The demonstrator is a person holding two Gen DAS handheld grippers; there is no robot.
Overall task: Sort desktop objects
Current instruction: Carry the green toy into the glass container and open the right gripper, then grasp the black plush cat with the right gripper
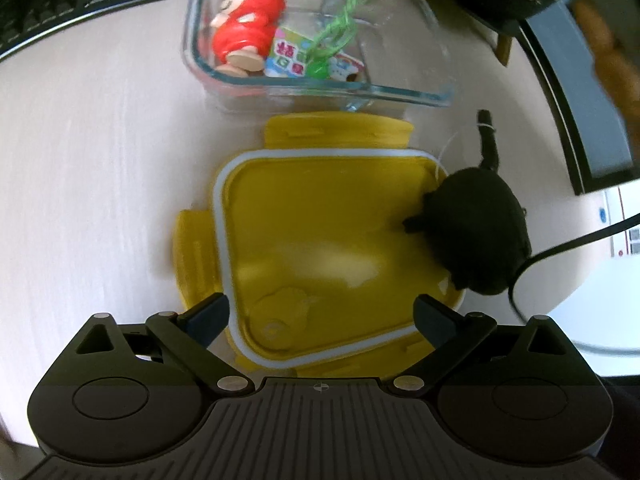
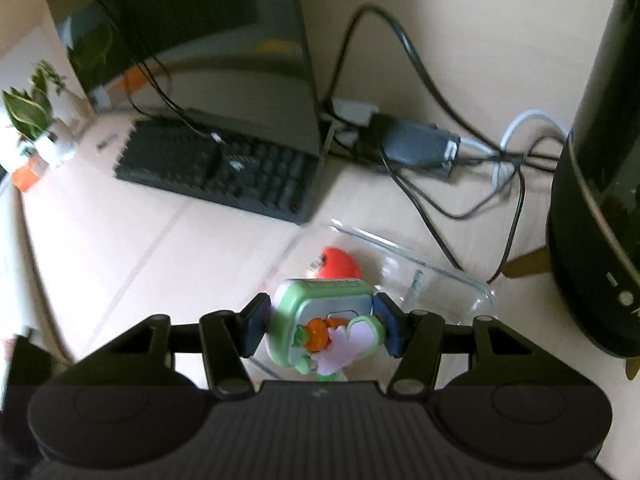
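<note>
**Inspector A:** We record a pale desk [image 1: 100, 160] with office clutter: one dark keyboard [image 2: 224, 172], one monitor [image 2: 192, 32], a knot of cables [image 2: 460, 152] and one small potted plant [image 2: 32, 108] at the far left. What lies nearest?

**Inspector B:** Nearest the left gripper [image 1: 320, 316] we find one yellow lid [image 1: 320, 232], lying flat with its white seal uppermost. The jaws stand apart and empty over its near edge. One black pouch [image 1: 476, 232] rests against the lid's right side, overlapping the rim.

**Inspector A:** And the sorting container?

**Inspector B:** One clear glass container [image 1: 200, 40], just beyond the lid. Inside we count one red doll [image 1: 244, 24], one printed cube [image 1: 290, 56] and one green bead on a cord [image 1: 318, 70]; there may be a further small printed piece beside them, though blur prevents certainty.

**Inspector A:** The right gripper [image 2: 320, 328]?

**Inspector B:** Clamped on one green and lilac toy [image 2: 324, 320], pads pressing its two sides. The toy hangs directly above the container, with the red doll visible beyond and below it. Its long axis appears to run along the fingers.

**Inspector A:** So we judge the next move a straight descent and release; the right hand is the nearer one.
</note>
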